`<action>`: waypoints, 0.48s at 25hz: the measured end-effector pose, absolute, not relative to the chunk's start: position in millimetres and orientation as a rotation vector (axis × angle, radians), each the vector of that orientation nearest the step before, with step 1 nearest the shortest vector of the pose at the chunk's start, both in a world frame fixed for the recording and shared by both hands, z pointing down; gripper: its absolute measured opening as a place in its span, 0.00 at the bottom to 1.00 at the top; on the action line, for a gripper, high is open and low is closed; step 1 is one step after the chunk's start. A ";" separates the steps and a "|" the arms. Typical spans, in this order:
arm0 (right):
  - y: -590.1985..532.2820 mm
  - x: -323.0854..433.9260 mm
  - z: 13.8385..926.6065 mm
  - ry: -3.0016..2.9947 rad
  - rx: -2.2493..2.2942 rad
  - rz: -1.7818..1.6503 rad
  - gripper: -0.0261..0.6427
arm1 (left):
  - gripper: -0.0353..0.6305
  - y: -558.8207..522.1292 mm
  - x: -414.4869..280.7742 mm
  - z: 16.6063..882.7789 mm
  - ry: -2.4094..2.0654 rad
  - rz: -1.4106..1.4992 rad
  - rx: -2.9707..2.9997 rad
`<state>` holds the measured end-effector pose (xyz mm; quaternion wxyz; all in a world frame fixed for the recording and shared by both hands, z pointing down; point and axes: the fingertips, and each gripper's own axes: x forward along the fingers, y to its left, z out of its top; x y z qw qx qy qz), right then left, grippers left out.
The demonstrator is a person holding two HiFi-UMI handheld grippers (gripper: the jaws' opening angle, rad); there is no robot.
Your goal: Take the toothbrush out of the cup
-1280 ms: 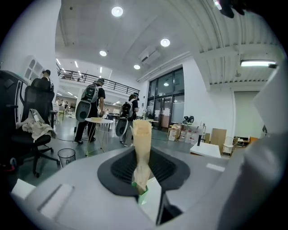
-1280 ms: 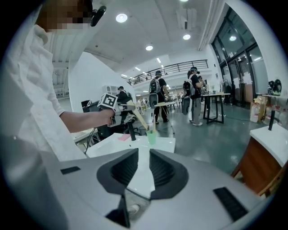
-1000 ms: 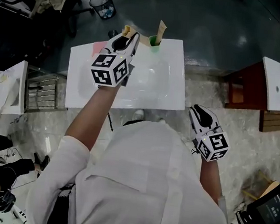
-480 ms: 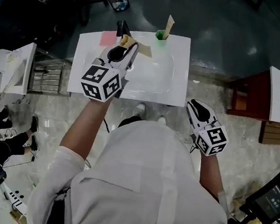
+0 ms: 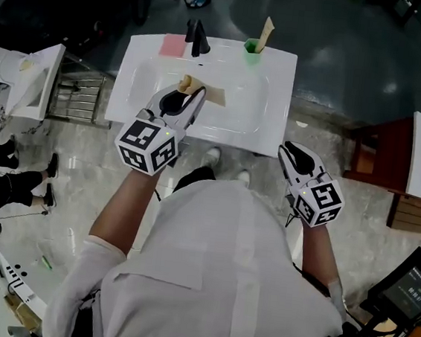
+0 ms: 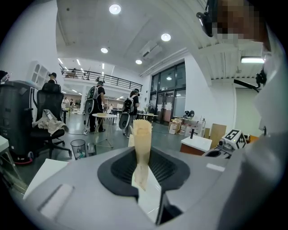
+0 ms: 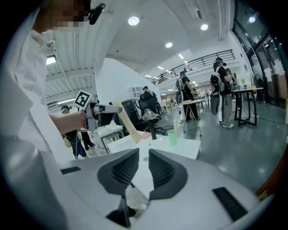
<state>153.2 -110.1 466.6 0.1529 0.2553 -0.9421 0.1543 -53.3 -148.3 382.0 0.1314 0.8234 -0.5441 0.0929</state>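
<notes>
The left gripper (image 5: 192,98) is pinching the toothbrush (image 6: 142,137) over the sink (image 5: 279,96), well away from the green cup (image 5: 251,47), so it should squeeze tight and move slowly, while the right gripper (image 5: 291,151) hangs slightly open, holding nothing.

Overhead head view, level gripper views; shared washbasin (image 5: 278,96)

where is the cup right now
In the head view the cup sits on the sink's far edge, right of the tap, with a toothbrush standing in it.
</notes>
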 end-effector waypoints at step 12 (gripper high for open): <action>-128.0 124.7 461.4 -2.701 0.750 0.384 0.14 | 0.18 -114.8 -48.9 402.4 -1.487 0.314 2.398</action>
